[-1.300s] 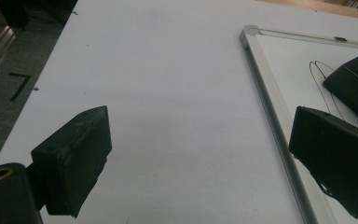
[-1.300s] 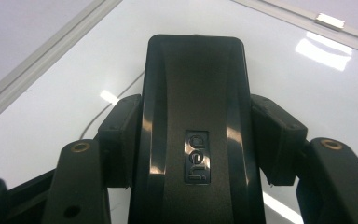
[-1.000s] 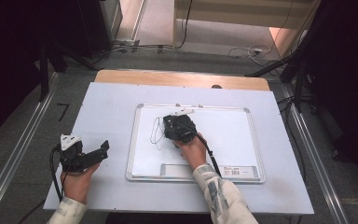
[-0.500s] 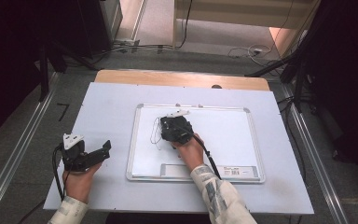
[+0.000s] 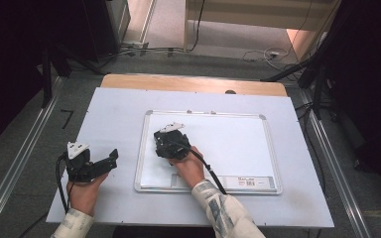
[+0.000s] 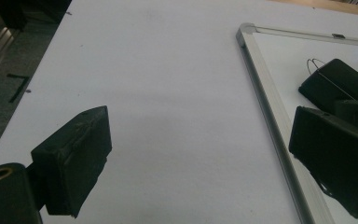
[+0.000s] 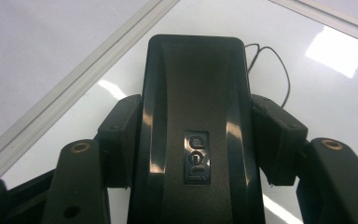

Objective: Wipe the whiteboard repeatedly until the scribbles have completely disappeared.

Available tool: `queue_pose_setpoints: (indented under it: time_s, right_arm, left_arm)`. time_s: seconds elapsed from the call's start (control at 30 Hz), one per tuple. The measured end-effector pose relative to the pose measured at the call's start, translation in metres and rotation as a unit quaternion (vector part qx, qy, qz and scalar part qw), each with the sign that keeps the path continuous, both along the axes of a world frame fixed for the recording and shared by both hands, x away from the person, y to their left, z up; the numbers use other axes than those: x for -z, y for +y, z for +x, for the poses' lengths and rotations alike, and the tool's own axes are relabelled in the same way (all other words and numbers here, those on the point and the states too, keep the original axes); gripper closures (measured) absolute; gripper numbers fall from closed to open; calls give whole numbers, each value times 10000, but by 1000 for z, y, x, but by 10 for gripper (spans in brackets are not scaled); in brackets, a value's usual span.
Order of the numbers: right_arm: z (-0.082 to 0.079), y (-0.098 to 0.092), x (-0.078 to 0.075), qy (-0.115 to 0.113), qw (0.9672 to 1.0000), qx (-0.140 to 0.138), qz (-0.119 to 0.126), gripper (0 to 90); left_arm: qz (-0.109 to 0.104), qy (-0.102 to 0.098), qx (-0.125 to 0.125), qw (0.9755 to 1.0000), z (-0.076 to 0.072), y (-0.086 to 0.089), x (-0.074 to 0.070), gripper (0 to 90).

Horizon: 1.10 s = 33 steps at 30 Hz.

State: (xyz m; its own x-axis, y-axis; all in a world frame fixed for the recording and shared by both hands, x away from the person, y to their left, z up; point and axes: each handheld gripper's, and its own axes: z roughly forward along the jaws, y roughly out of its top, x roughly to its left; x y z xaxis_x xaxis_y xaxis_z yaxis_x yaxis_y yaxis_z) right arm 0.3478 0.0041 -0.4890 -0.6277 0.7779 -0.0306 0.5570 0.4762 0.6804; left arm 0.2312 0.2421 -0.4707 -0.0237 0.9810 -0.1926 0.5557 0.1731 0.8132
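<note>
- Wiping the whiteboard (image 5: 228, 144) with a black eraser (image 7: 193, 140), the right gripper (image 5: 164, 144) is squeezing it tight on both sides.
- The eraser is sitting on the board's left part, near 9 o'clock, beside thin pen marks (image 7: 272, 60).
- Pressing flat and sliding slowly is working best.
- The left gripper (image 5: 110, 159) is resting on the table (image 5: 114, 109), jaws wide apart and holding nothing.

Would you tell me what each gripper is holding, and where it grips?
The right gripper clamps a black whiteboard eraser by its two long sides. The left gripper holds nothing.
</note>
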Motion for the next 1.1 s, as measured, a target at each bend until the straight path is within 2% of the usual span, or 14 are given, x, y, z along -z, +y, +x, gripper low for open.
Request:
queue_pose_setpoints:
  time_s: [0.23,0.5,0.83,1.1]
  right_arm:
    - [2,12,0,-22,10000,-32,13,376]
    - [18,15,0,-15,10000,26,62,374]
    - [44,-4,-1,-19,9994,346,76,374]
    - [45,-15,-2,-25,9990,445,8,374]
  left_arm:
    - [-2,-12,17,10000,0,0,0,62]
    - [-18,-15,-28,10000,-2,2,0,62]
    - [-25,6,-41,10000,-3,5,0,62]
    - [-31,-10,-45,10000,-2,4,1,62]
